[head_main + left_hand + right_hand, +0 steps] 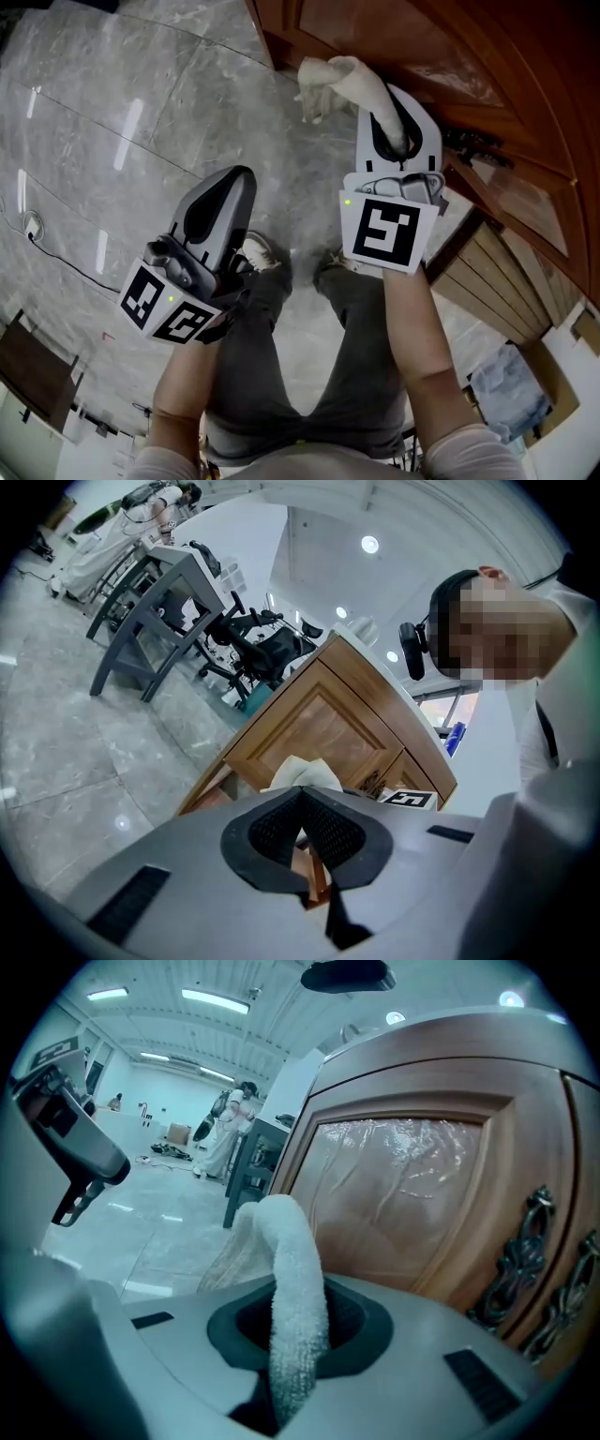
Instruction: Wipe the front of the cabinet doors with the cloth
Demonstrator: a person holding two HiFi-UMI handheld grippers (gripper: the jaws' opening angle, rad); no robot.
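Main risk noted: the white cloth (292, 1269) is pinched only along a narrow fold by the right hand-held gripper (298, 1326), whose jaws are closed on it. I judge that rubbing pressure could drag it free. The loose end arches up and droops towards the floor side, away from the wooden cabinet door (412, 1185). Hard jaw tips could therefore meet the glossy panel before the fabric does. The ornate metal handles (525, 1251) at the door's edge could snag the towelling. The cloth stands between the right jaws, projecting ahead of them, near the door. I cannot confirm that it touches. The left hand-held gripper (220, 202) hangs well apart over the marble floor (103, 103), jaws together on nothing.
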